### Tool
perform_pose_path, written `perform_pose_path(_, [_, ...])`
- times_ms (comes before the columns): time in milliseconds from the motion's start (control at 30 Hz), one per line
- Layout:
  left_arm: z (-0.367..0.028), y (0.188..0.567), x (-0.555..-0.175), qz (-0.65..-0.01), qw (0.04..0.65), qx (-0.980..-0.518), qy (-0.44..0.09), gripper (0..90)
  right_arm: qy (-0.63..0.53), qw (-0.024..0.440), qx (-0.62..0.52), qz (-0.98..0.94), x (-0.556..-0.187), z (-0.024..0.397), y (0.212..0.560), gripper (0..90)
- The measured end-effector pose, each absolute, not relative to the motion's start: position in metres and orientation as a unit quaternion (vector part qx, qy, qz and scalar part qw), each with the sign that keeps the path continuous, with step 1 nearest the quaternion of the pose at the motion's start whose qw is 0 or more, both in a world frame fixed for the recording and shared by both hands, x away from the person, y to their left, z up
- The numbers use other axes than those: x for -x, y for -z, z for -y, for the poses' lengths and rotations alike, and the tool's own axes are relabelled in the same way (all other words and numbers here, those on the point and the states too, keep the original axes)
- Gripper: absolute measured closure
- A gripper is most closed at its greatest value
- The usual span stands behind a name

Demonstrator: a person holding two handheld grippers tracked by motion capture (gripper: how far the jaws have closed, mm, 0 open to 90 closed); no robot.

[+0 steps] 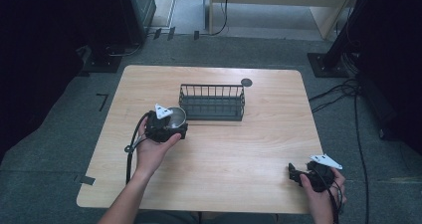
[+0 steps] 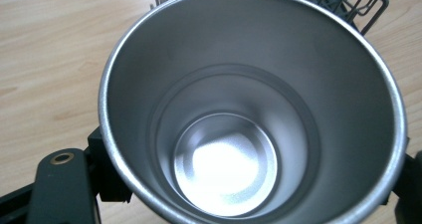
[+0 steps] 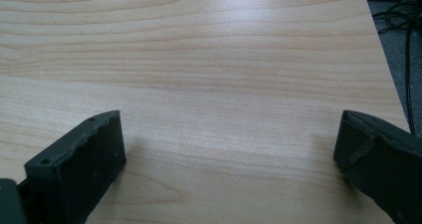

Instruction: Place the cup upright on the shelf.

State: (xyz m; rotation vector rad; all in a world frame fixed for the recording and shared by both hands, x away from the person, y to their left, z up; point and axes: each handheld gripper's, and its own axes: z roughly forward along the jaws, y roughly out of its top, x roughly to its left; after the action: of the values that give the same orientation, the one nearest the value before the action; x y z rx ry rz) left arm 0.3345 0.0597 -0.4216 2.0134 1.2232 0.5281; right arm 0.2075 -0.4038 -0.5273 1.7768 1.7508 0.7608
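Steel cup [image 2: 249, 109] clamped in the left gripper [image 1: 166, 127], just beside the wire basket [image 1: 212, 102]

Cup is held upright at the basket's left end; right gripper [image 1: 298, 175] is held well apart from the basket, jaws spread wide over bare table [image 3: 209, 50]

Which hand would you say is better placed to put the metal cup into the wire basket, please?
Left, I think. The left claw is closed on the metal cup, right beside the wire basket. The right claw is open and empty near the table's near right corner, far from both.
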Motion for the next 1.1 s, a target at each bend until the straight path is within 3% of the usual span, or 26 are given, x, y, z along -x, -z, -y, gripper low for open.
perform_pose_path(1100, [-0.032,0.378,-0.392,-0.455,0.377,-0.776,-0.219,19.2,-0.281,0.264,-0.657,-0.648,-0.207,0.404,0.527,0.0])
